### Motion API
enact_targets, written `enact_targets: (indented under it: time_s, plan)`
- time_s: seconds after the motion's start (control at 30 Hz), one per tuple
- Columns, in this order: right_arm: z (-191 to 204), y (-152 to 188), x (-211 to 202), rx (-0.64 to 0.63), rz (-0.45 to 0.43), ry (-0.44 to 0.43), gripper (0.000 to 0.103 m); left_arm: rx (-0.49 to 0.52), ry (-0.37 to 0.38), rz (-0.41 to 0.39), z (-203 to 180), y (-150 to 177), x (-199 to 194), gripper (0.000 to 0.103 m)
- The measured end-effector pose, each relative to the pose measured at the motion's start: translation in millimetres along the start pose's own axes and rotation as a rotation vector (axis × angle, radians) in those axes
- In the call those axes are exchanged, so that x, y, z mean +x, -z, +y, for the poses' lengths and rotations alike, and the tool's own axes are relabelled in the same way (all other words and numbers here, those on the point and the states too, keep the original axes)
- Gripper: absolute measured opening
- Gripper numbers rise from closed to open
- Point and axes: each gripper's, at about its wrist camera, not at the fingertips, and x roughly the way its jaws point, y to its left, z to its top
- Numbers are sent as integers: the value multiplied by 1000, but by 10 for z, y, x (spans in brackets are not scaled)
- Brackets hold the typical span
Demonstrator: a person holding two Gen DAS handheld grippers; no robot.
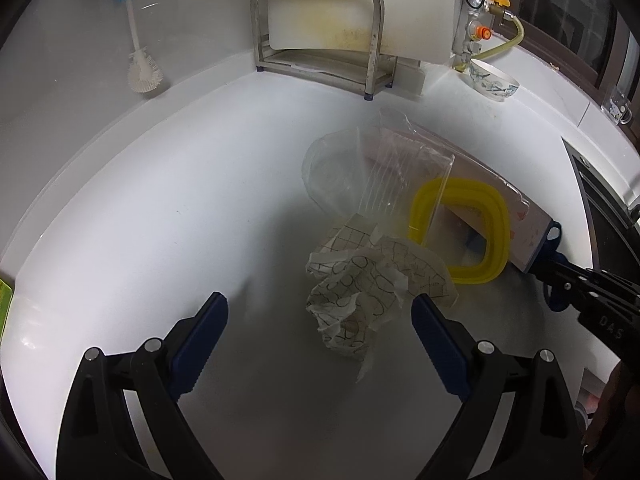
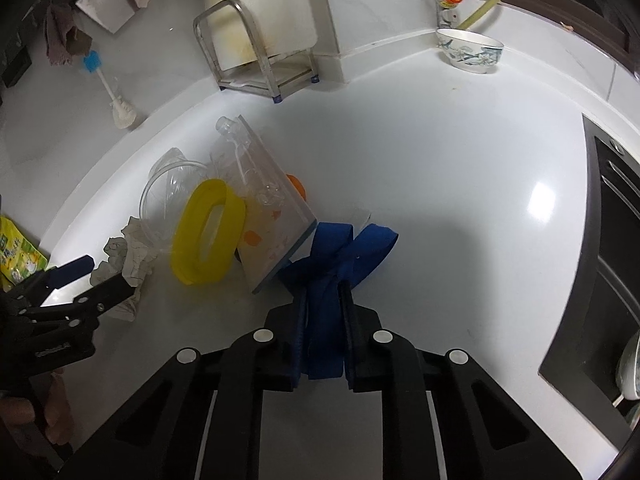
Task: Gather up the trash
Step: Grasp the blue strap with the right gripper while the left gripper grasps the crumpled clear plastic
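A crumpled sheet of paper printed with black lines (image 1: 360, 292) lies on the white counter (image 1: 160, 220), between the fingers of my left gripper (image 1: 320, 300), which is open and not pressing it. Behind the paper lie a clear plastic lid (image 1: 332, 172), clear wrapping and a yellow ring (image 1: 460, 232). They rest against a pale bag with orange marks (image 2: 276, 224). My right gripper (image 2: 323, 292) is shut on the bag's blue strap (image 2: 340, 244). From the right wrist view, the left gripper (image 2: 108, 276) sits at the paper (image 2: 124, 256).
A steel rack (image 1: 316, 28) holding a white cutting board stands at the back wall. A patterned bowl (image 1: 494, 80) sits at the back right and a bottle brush (image 1: 138, 52) at the back left. A dark sunken unit (image 2: 608, 240) borders the counter's right side. A green packet (image 2: 18, 256) lies far left.
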Motion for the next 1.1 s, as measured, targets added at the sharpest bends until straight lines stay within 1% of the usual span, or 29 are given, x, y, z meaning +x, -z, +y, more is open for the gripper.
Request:
enact_targets:
  time_s: [0.27, 0.33, 0.37, 0.43, 0.47, 0.5, 0.57, 0.63, 0.73, 0.9, 1.1]
  plan:
    - [-153, 113, -167, 69, -8, 0, 15, -4, -7, -13, 6, -47, 69, 91]
    - [-168, 144, -200, 76, -7, 3, 15, -4, -12, -20, -1, -64, 79, 88]
    - [-173, 162, -220, 79, -7, 5, 15, -1, -13, -23, -8, -72, 85, 85]
    - [-177, 186, -251, 83, -6, 6, 15, 10, -3, -16, -32, -88, 108, 67]
    - [-176, 201, -275, 85, -6, 7, 15, 12, 0, -8, -41, -92, 128, 62]
    - [-173, 204, -285, 86, -6, 8, 15, 11, 4, 1, -46, -97, 147, 55]
    - [-168, 224, -323, 88, -7, 9, 15, -1, 11, 8, -37, -99, 162, 54]
    - [-161, 243, -351, 88, -9, 12, 15, -9, 22, 1, -30, -103, 143, 48]
    - [-155, 278, -401, 92, -10, 14, 15, -9, 24, -6, -37, -108, 103, 43]
    - [-121, 338, -501, 93, -16, 15, 15, -13, 28, -14, -27, -92, 24, 40]
    - [-62, 400, -640, 90, -27, 9, 15, -13, 25, -34, -30, -51, -141, 39]
